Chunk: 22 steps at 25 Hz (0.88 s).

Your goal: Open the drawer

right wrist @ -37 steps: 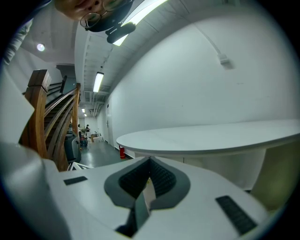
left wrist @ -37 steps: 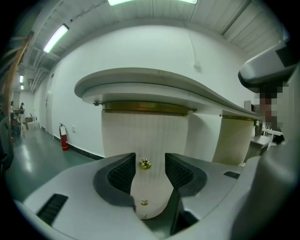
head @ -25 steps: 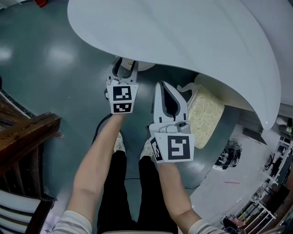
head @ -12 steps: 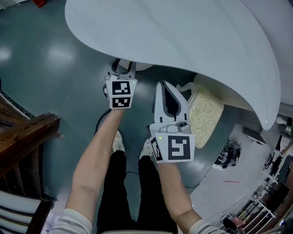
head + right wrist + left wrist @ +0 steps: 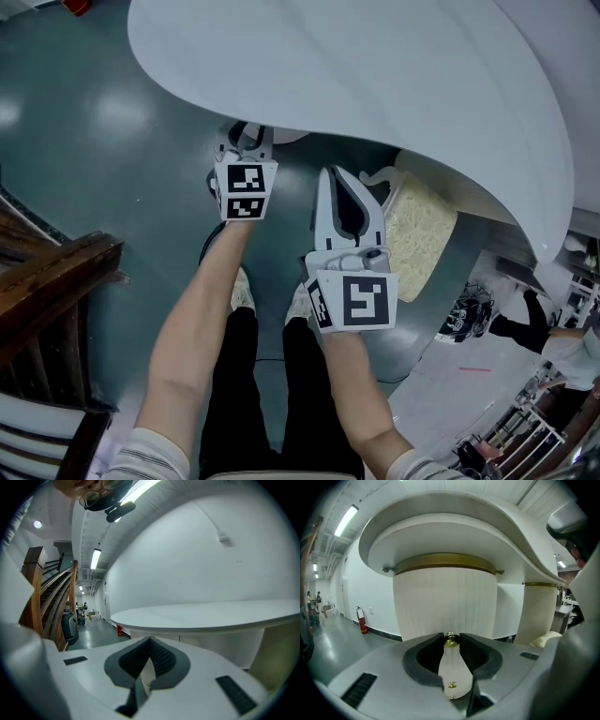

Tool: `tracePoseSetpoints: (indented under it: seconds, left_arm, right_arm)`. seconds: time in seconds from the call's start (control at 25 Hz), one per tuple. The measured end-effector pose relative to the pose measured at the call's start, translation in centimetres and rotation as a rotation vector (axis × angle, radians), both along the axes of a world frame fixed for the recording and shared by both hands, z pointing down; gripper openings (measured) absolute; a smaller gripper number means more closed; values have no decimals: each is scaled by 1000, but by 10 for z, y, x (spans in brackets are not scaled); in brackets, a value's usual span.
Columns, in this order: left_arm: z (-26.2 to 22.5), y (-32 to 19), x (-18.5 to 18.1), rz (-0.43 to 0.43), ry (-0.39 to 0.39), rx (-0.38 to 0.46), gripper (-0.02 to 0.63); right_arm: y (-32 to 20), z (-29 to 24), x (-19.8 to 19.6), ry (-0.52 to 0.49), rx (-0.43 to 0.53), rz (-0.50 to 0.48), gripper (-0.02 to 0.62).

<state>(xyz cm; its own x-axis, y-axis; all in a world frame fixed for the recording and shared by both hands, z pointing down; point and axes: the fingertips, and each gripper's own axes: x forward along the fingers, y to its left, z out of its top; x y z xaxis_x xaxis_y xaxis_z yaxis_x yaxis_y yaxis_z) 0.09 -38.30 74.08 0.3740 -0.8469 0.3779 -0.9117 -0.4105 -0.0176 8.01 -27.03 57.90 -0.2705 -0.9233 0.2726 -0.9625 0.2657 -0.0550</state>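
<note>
Left gripper (image 5: 450, 636): jaws closing, brass knob (image 5: 450, 642) between the tips, and the pads appear to touch both its sides. The knob sits dead ahead on the ribbed, curved drawer front (image 5: 445, 597), tucked under the white worktop (image 5: 375, 75), hence the low reach. Right gripper (image 5: 150, 640): jaws pressed together, empty, parked alongside, probably to keep out of the pull path.

Left tongs (image 5: 451, 636) closing round a knob (image 5: 450, 642); right tongs (image 5: 150, 642) closed, empty.
</note>
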Motion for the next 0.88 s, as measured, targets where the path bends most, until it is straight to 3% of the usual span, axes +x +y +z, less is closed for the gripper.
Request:
tracePoseSetpoints:
  seconds: [0.88]
  left_arm:
    - [3, 31, -11, -5, 39, -24, 107]
  right_arm:
    - [14, -1, -8, -22, -26, 11, 14]
